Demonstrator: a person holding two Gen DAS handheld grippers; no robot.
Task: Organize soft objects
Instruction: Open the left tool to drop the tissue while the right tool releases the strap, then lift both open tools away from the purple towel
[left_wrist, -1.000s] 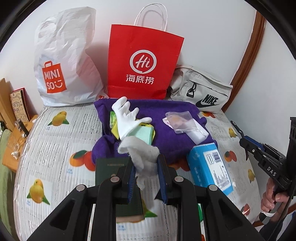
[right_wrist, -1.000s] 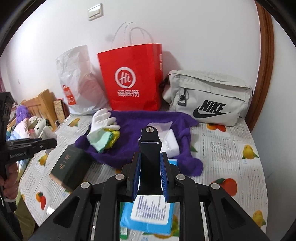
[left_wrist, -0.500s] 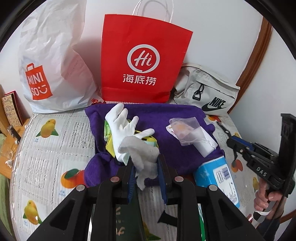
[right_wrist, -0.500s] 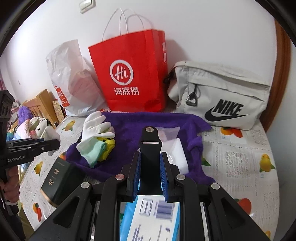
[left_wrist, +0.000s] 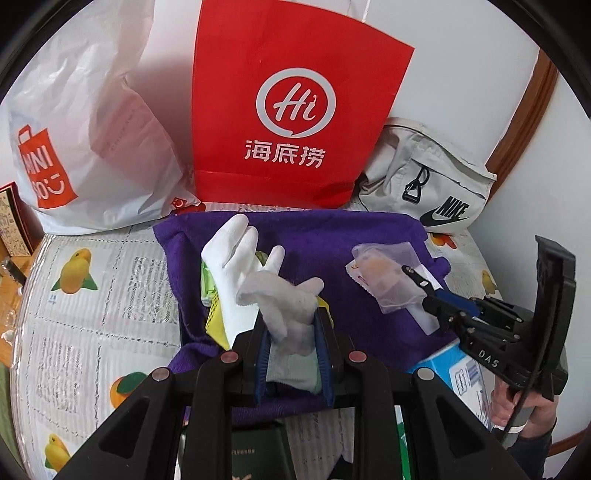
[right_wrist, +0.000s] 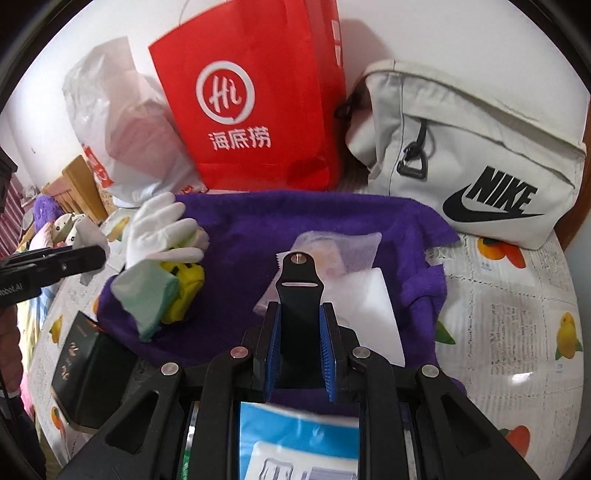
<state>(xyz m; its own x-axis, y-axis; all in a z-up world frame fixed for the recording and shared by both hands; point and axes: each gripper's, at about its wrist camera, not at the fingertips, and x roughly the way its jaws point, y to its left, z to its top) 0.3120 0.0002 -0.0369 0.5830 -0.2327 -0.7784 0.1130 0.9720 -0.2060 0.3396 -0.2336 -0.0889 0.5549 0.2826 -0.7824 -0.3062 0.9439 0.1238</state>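
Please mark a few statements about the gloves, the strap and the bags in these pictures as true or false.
1. The left claw is shut on a white glove. True.
2. The right claw is empty. False: it is shut on a black strap.
3. A second white glove lies on the purple towel. True.
4. The red paper bag lies flat on the towel. False: it stands upright behind the towel, by the wall.
5. The grey bag stands left of the red bag. False: it is to the right.
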